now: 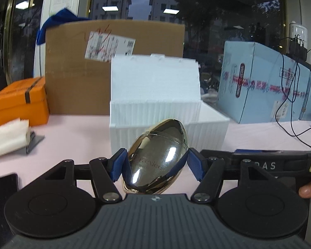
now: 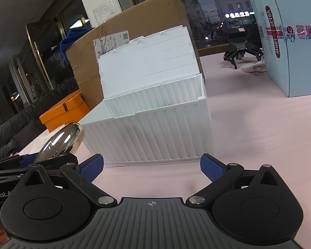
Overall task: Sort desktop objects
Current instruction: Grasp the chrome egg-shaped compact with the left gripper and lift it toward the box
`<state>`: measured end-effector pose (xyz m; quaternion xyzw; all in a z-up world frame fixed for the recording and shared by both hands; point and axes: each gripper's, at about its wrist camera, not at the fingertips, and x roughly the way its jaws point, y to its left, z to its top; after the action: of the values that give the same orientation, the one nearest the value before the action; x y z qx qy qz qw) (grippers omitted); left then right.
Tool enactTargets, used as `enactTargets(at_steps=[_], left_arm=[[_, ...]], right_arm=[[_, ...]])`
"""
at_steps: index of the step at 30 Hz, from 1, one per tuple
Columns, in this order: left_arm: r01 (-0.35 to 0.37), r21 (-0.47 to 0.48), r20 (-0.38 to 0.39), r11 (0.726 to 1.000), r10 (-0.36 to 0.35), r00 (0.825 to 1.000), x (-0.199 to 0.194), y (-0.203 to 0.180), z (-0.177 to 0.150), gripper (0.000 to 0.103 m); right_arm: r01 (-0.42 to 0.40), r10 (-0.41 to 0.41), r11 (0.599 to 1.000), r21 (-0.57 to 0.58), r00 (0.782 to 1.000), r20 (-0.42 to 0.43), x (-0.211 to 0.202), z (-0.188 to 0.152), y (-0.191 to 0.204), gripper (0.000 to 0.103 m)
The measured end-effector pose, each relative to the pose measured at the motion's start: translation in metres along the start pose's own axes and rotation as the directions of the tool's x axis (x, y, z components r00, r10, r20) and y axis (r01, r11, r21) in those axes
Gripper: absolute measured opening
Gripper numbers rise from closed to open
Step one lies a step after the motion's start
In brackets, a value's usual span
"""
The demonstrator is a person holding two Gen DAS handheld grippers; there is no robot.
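Between the blue pads of the left gripper [image 1: 155, 164], a shiny metal egg [image 1: 155, 157] clamped, tilted toward one o'clock, white box [image 1: 155, 112] at twelve o'clock behind, lettering on egg partly unreadable, right gripper [image 2: 152, 166] spread wide, holding nothing.

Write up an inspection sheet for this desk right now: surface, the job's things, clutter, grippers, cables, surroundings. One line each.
Surface: pink table top, bare in front of the right gripper.
Job's things: shiny metal egg-shaped case held off the table; white ribbed storage box with lid raised, just ahead of it.
Clutter: cardboard carton, orange box, light blue carton, white cloth, dark phone, blue cloth atop the carton, spare black gripper.
Grippers: left gripper jaws closed on the case; right gripper jaws apart, holding nothing.
Cables: black cables hanging beside the light blue carton onto the table.
Surroundings: dark windows reflecting ceiling lights.
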<state>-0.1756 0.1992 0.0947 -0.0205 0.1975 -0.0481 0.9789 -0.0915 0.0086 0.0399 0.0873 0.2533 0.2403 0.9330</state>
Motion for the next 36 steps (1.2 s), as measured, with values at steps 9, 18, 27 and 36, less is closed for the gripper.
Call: enactTargets(at_steps=[9, 18, 27, 36], left_arm=[[0.045, 0.035, 0.075, 0.998, -0.048, 0.996, 0.015, -0.007, 0.047, 0.060], [-0.030, 0.112, 0.019, 0.993, 0.028, 0.999, 0.069, -0.006, 0.078, 0.061], [-0.048, 0.248, -0.106, 0.968, 0.077, 0.991, 0.123, -0.016, 0.073, 0.061], [-0.006, 0.223, -0.241, 0.975, 0.061, 0.968, 0.157, -0.008, 0.061, 0.061]], right_arm=[[0.029, -0.032, 0.996, 0.088, 0.999, 0.033, -0.013, 0.011, -0.017, 0.103], [0.066, -0.074, 0.992, 0.110, 0.995, 0.073, -0.017, 0.019, -0.031, 0.103], [0.128, -0.143, 0.976, 0.175, 0.986, 0.080, -0.015, 0.024, -0.054, 0.103], [0.123, -0.133, 0.977, 0.171, 0.990, 0.049, -0.008, 0.022, -0.052, 0.103]])
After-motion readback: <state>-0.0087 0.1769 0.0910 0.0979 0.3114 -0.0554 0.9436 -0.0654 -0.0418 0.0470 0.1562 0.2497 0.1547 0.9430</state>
